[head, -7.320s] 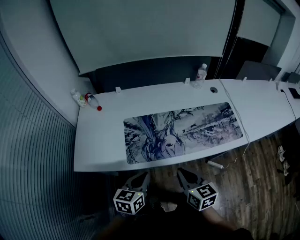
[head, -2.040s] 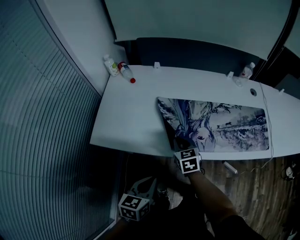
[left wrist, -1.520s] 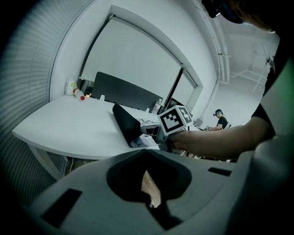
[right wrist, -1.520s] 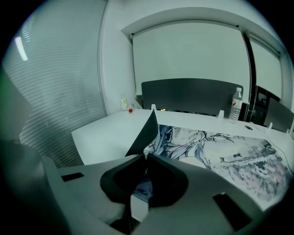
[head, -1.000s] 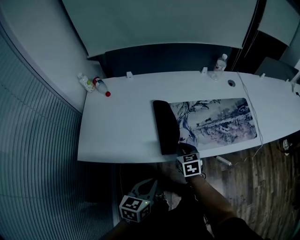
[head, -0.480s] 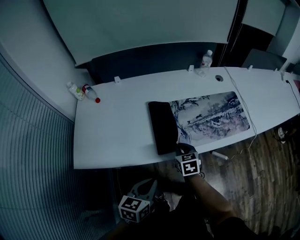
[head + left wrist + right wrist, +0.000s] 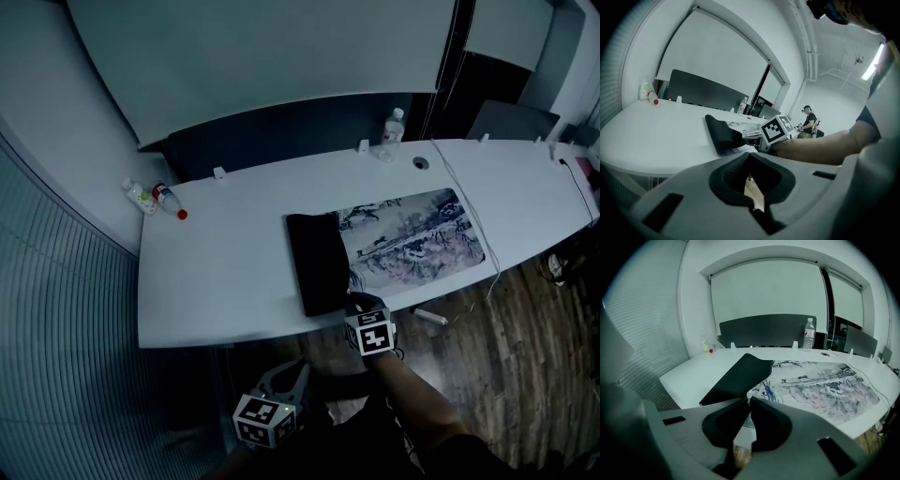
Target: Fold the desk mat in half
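The desk mat [image 7: 412, 234] lies on the white desk [image 7: 216, 272] with its printed face up. Its left end is turned over, showing a black underside flap [image 7: 317, 258]. My right gripper [image 7: 356, 302] is at the desk's near edge, shut on the flap's near corner. In the right gripper view the black flap [image 7: 736, 376] runs down into the right gripper [image 7: 746, 401], with the mat's print [image 7: 825, 390] beyond. My left gripper [image 7: 284, 378] hangs below the desk edge, shut and empty. The left gripper view shows the left gripper [image 7: 749, 155] and the flap [image 7: 723, 133] on the desk.
Two small bottles [image 7: 150, 196] lie at the desk's far left corner. A water bottle [image 7: 392, 131] stands at the back. A cable [image 7: 469, 220] crosses the desk right of the mat. A person [image 7: 806, 123] stands far off. Slatted blinds line the left wall.
Two seconds ago the mat lay flat; my right gripper has since lifted its left end and carried it rightward, and the black flap is a little wider. The left gripper stayed low.
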The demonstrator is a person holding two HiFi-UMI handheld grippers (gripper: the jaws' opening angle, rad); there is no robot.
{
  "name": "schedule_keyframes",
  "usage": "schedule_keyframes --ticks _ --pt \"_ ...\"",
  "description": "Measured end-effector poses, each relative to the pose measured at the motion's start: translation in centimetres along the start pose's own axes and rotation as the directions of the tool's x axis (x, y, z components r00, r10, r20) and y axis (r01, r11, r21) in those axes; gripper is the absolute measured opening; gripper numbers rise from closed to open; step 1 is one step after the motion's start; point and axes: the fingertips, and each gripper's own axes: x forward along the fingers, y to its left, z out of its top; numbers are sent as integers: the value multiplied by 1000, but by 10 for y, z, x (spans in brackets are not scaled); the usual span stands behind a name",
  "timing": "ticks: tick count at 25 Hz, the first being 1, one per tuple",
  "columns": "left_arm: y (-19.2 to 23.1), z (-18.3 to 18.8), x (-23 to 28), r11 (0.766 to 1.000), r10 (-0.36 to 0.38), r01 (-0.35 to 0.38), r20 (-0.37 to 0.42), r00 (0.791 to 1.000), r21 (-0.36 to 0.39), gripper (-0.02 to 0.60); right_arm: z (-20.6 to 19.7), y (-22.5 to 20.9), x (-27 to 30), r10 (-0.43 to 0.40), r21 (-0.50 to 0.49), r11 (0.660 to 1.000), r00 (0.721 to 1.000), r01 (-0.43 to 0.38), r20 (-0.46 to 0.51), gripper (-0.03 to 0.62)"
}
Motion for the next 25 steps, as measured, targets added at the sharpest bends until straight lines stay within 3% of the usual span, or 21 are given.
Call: schedule_keyframes --ticks 12,25 --pt "-25 16 28 999 33 -33 23 999 -10 6 4 -33 -4 36 -8 999 999 -36 -10 41" --pt "-46 36 63 1000 11 -11 27 1000 -11 6 7 -66 -12 36 10 999 999 -35 -14 41"
